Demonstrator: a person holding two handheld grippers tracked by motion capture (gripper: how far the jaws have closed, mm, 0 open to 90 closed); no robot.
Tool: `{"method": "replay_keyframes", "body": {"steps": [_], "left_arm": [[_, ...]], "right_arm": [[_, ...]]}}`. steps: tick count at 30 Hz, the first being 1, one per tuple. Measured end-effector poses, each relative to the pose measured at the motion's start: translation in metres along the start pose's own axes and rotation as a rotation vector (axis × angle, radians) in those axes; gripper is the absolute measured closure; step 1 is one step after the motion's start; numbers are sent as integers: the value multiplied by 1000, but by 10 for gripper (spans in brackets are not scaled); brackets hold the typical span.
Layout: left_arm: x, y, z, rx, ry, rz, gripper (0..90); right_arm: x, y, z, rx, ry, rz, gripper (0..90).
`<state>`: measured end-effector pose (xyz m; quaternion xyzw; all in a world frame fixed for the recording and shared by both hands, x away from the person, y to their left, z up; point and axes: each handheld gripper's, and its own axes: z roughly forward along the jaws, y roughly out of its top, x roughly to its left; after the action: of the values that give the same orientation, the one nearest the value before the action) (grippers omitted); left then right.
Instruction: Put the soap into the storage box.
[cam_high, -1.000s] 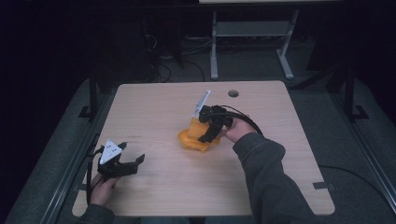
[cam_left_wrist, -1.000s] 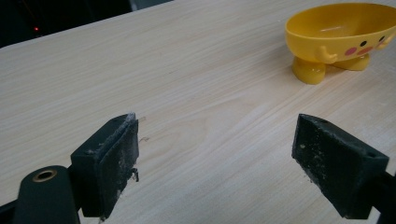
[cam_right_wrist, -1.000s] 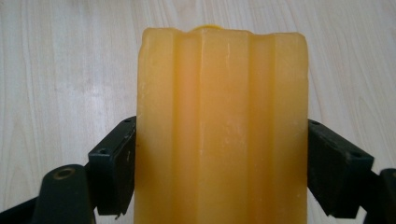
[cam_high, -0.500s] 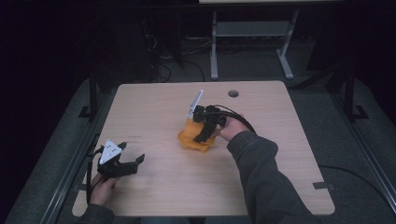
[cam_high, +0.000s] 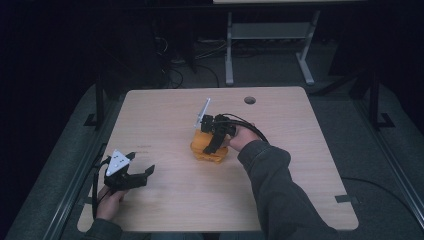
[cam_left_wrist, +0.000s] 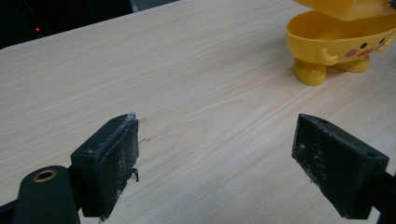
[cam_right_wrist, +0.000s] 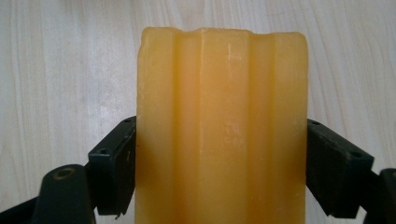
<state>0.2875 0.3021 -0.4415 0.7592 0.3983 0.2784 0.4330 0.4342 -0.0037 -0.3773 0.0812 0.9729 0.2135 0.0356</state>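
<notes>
— What have you got in your right gripper (cam_high: 214, 141)?

— Its jaws sit one on each side of a yellow-orange plastic piece (cam_right_wrist: 222, 130), ribbed lengthwise, and both pads press against its flanks, so I'd call it clamped on that piece. From the high view my right hand is near the middle of the wooden table (cam_high: 165, 105), directly over the yellow toy container (cam_high: 206, 151).

— Is the piece part of that toy?

— It lies right above the toy's lower half. My left gripper's camera shows that lower half as a yellow bowl-shaped body (cam_left_wrist: 343, 44) with small feet, black dot eyes and pink cheeks, standing upright on the table, with another yellow part just over its rim. Whether the two touch, I cannot tell.

— And your left gripper (cam_high: 131, 170)?

— Jaws wide apart, nothing between them but bare wood grain. It rests low at the table's near left corner, well apart from the toy, its grey three-cornered plate facing up.
</notes>
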Motion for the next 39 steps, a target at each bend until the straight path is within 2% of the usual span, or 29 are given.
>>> {"method": "replay_keyframes", "body": {"steps": [4, 18, 39], "left_arm": [[0, 0, 0, -5, 2, -13, 140], [1, 0, -1, -4, 3, -10, 140], [0, 0, 0, -9, 3, -13, 140]], "right_arm": [[0, 1, 4, 16, 3, 3, 204], [-4, 2, 12, 41, 2, 20, 203], [-3, -1, 14, 10, -9, 65, 198]]}}
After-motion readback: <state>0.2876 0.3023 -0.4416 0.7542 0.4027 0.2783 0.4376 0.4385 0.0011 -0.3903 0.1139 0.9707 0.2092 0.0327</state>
